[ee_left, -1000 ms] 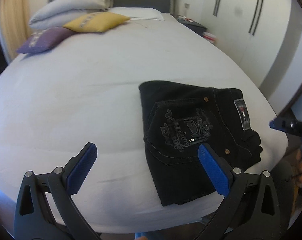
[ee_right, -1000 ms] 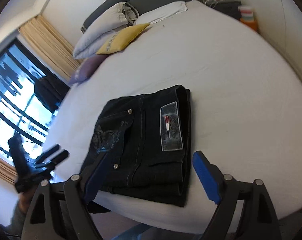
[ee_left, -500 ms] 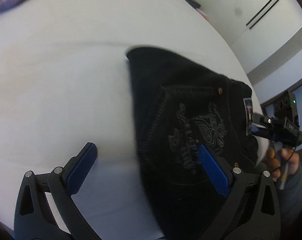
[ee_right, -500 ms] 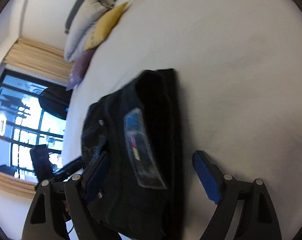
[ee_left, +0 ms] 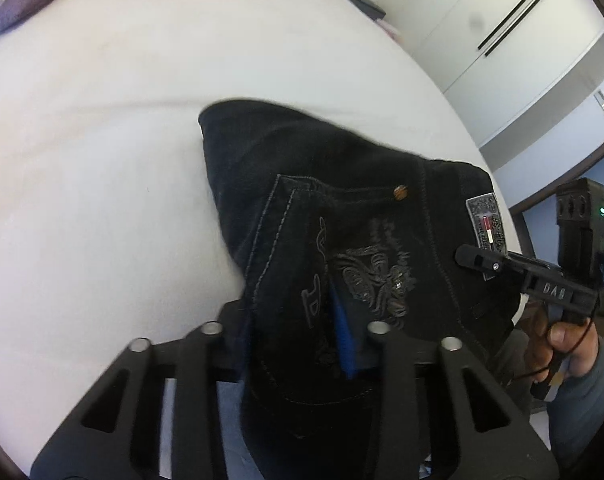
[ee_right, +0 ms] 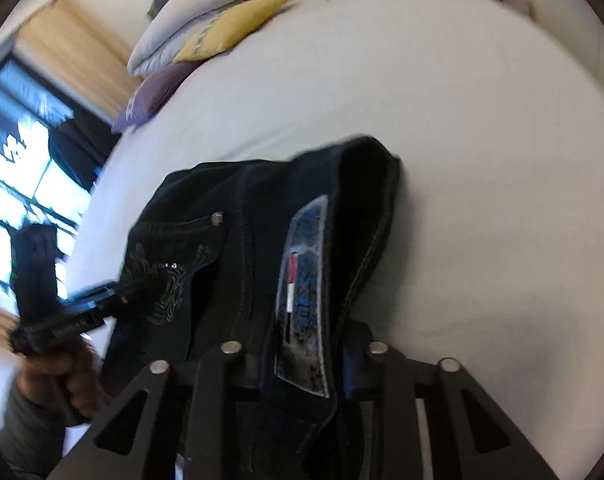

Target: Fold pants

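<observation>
The folded black pants lie at the near edge of the white bed, embroidered back pocket and grey waistband patch facing up. My left gripper is shut on the near edge of the pants by the pocket. My right gripper is shut on the waistband end by the patch. The gripped edge is lifted and bunched. The right gripper also shows in the left wrist view, and the left gripper in the right wrist view.
Yellow, purple and grey pillows lie at the head of the bed. White wardrobe doors stand on the right. A window with tan curtains is on the left.
Both grippers moved down onto the pants and closed on the near edge. The gripped edge of the pants has risen off the bed and bunched.
</observation>
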The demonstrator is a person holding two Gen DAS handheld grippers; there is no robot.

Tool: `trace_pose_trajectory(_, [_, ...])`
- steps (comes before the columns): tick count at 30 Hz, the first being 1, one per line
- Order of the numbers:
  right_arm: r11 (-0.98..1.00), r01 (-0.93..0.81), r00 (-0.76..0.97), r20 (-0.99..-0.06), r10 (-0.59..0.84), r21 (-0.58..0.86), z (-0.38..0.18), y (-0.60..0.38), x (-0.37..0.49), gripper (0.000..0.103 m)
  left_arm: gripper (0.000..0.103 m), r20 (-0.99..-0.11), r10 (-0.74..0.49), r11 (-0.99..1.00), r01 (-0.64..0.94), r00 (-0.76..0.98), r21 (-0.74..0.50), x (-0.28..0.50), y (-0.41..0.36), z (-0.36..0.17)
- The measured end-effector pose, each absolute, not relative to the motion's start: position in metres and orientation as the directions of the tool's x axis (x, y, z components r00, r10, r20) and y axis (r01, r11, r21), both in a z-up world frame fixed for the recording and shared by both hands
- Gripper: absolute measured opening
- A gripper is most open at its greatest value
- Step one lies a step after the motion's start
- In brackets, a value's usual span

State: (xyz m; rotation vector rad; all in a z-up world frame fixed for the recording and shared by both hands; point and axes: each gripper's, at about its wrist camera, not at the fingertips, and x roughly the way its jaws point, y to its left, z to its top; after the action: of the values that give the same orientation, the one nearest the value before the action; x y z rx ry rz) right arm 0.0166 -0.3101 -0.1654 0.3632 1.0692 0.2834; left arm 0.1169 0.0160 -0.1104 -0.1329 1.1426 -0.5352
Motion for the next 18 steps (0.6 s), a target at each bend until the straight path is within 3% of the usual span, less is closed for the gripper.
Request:
trace_pose_trajectory(2, [0.925, -0.1, 0.488, -0.792, 0.366, 0.365, -0.145, -0.297, 0.014, 0.021, 0.019, -0.816, -0.471, 0.865, 0.355, 0.335, -0.354, 0.114, 0.013, -0.096])
trace_pose_trajectory(11, [0.931, -0.19, 0.623, -0.695, 0.36, 0.312, -0.072, -0.285, 0.03, 0.02, 0.019, -0.747, -0.451, 0.872, 0.419, 0.488, -0.253, 0.129, 0.007, -0.027])
trace_pose_trajectory(18, [0.915, -0.12, 0.6, -0.706, 0.377, 0.386, -0.11, -0.306, 0.077, 0.021, 0.021, -0.804, -0.388, 0.9, 0.373, 0.45, -0.226, 0.17, 0.001, -0.074])
